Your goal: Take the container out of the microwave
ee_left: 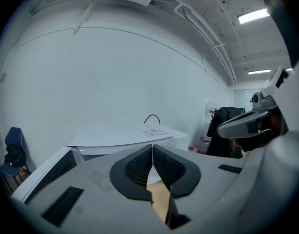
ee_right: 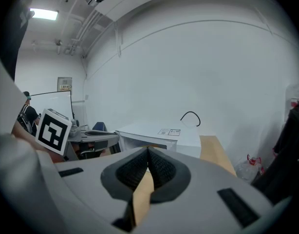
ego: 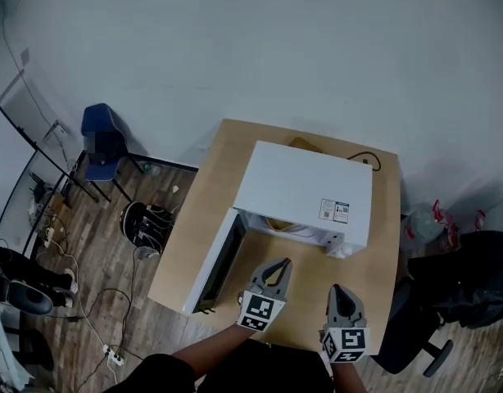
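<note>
A white microwave (ego: 305, 188) stands on a light wooden table (ego: 186, 244), its door (ego: 219, 260) swung open to the left. In the mouth of its cavity a pale yellowish container (ego: 278, 224) shows only in part. My left gripper (ego: 278, 267) hovers over the table just in front of the opening, shut and empty. My right gripper (ego: 337, 293) is to its right and a little nearer me, also shut with nothing in it. In the left gripper view the pads (ee_left: 140, 167) meet before the microwave (ee_left: 125, 140). The right gripper view shows closed pads (ee_right: 159, 167) and the microwave (ee_right: 159, 133) beyond.
A black cable (ego: 368, 161) lies behind the microwave. A blue chair (ego: 100, 137) and a black floor fan-like item (ego: 145, 223) stand left of the table, with cords and a power strip (ego: 112, 354) on the floor. A dark office chair (ego: 448, 293) stands at the right.
</note>
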`<action>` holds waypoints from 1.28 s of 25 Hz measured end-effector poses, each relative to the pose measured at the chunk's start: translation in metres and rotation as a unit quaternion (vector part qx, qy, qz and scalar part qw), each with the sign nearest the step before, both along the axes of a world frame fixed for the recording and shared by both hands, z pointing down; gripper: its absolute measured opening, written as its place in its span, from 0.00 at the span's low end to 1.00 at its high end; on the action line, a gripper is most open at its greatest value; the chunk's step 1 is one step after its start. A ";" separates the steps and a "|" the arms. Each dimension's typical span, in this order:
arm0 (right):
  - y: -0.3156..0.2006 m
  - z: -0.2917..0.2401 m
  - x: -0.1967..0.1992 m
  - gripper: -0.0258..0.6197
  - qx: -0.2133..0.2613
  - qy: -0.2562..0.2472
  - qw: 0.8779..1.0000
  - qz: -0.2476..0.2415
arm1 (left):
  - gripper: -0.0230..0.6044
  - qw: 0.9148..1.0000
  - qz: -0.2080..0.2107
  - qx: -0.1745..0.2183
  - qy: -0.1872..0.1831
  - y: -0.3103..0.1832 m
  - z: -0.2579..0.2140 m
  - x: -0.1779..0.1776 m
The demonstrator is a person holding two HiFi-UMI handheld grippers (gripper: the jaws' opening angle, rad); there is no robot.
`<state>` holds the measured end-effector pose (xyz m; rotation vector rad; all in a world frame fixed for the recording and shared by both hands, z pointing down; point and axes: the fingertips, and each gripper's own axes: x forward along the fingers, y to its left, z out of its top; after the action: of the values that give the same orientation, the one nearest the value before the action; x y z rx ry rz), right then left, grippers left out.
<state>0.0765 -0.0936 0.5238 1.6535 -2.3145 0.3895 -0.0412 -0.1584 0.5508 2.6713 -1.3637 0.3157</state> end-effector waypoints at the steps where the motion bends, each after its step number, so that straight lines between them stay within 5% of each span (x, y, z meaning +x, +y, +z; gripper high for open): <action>1: -0.003 0.003 0.003 0.13 -0.004 -0.001 1.000 0.001 | 0.06 1.000 -0.002 -0.001 -0.006 -0.009 0.005 0.003; 12: -0.047 0.027 0.049 0.13 -0.025 0.003 1.000 0.014 | 0.06 0.997 0.026 -0.064 -0.042 -0.073 0.071 0.027; 16: -0.058 0.034 0.067 0.13 -0.031 0.001 0.999 0.027 | 0.17 0.993 0.067 -0.067 -0.063 -0.084 0.099 0.044; 22: -0.072 0.044 0.078 0.13 -0.049 -0.017 0.998 0.038 | 0.30 0.989 0.058 -0.087 -0.102 -0.116 0.137 0.046; 32: -0.074 0.057 0.071 0.13 -0.059 -0.021 0.997 0.033 | 0.38 0.982 0.053 -0.086 -0.162 -0.150 0.172 0.050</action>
<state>0.1472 -0.1679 0.5809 1.6831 -2.2246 0.5696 0.0085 -0.3087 0.7232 2.6329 -1.2044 0.8707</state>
